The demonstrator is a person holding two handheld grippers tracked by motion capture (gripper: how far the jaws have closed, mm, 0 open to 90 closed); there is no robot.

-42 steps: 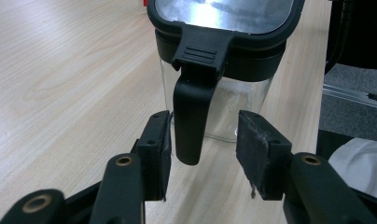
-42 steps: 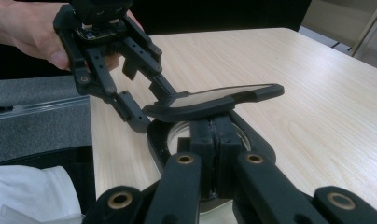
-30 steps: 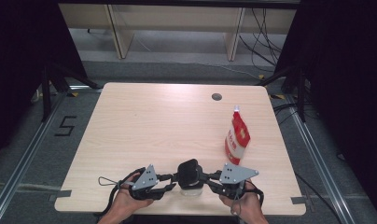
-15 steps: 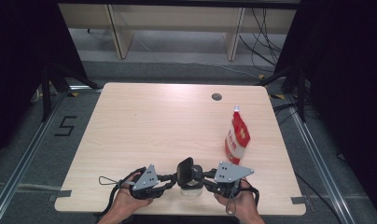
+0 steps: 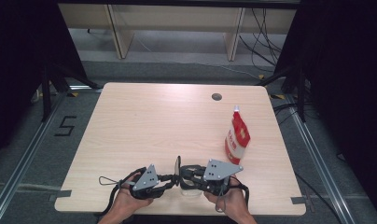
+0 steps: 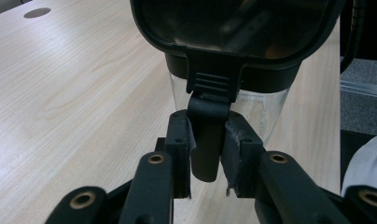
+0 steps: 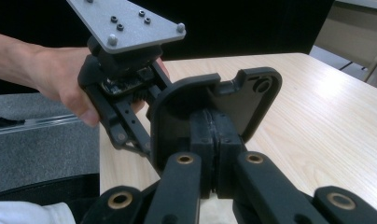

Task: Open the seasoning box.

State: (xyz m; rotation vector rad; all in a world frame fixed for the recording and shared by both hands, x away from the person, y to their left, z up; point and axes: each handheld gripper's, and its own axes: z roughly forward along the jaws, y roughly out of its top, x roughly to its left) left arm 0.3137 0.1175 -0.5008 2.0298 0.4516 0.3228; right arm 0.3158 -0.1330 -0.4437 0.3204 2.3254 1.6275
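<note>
At lower centre, the left gripper [image 6: 206, 154] clamps the black hinge tab [image 6: 206, 140] of a clear plastic, black-lidded jug [image 6: 228, 100]; the right gripper [image 7: 213, 140] pinches its raised lid [image 7: 214, 100], jug body hidden.

Count on my bench [image 5: 144, 121]: one red-and-white pouch [image 5: 236, 136], standing; one clear jug with black lid [image 5: 185, 178] at the near edge; one round grommet hole [image 5: 217, 97]. My claws: two, left claw [image 5: 170, 178] and right claw [image 5: 189, 175].
</note>
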